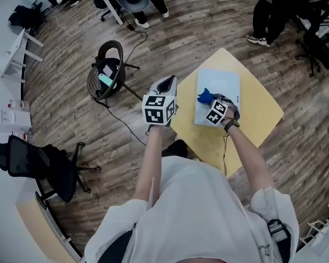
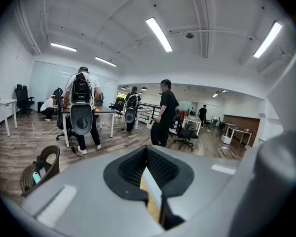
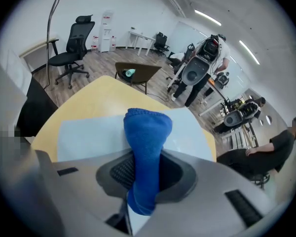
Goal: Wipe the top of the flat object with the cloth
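A pale blue flat object [image 1: 219,86] lies on a small yellow table [image 1: 257,114]. My right gripper [image 1: 213,104] hovers over the flat object's near left part, shut on a blue cloth [image 1: 204,97]. In the right gripper view the cloth [image 3: 147,132] stands up out of the right gripper [image 3: 144,169], with the flat object [image 3: 86,132] and table [image 3: 89,100] beyond it. My left gripper [image 1: 164,87] is held off the table's left edge, away from the flat object. In its own view the left gripper [image 2: 148,157] is shut to a thin slit and holds nothing.
A round wicker basket [image 1: 106,73] with a cable sits on the wood floor left of the table. A black office chair [image 1: 38,166] stands at the near left. People stand and sit at the far side [image 1: 274,10], and several more stand among desks [image 2: 164,113].
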A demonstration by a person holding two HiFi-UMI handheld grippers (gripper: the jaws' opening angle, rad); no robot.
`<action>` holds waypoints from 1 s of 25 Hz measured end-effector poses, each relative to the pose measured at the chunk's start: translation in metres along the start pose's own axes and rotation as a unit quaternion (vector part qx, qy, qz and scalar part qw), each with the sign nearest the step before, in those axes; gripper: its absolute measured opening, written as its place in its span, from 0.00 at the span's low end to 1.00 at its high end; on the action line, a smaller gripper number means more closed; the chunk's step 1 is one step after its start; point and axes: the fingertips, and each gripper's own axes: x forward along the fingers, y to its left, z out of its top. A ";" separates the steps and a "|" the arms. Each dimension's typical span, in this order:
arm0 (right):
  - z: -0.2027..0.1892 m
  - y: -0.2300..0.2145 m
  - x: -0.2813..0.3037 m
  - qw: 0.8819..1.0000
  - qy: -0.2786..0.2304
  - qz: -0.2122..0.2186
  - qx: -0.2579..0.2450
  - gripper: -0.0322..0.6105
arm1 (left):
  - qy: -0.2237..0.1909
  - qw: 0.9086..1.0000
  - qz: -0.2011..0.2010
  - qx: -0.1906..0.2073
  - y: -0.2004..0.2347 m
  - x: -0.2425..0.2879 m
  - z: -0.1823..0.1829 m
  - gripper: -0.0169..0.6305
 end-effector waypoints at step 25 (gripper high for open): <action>-0.004 -0.017 -0.032 0.999 -0.015 -0.010 0.029 0.16 | 0.003 1.000 -0.008 -0.006 -0.009 0.005 -0.003 0.04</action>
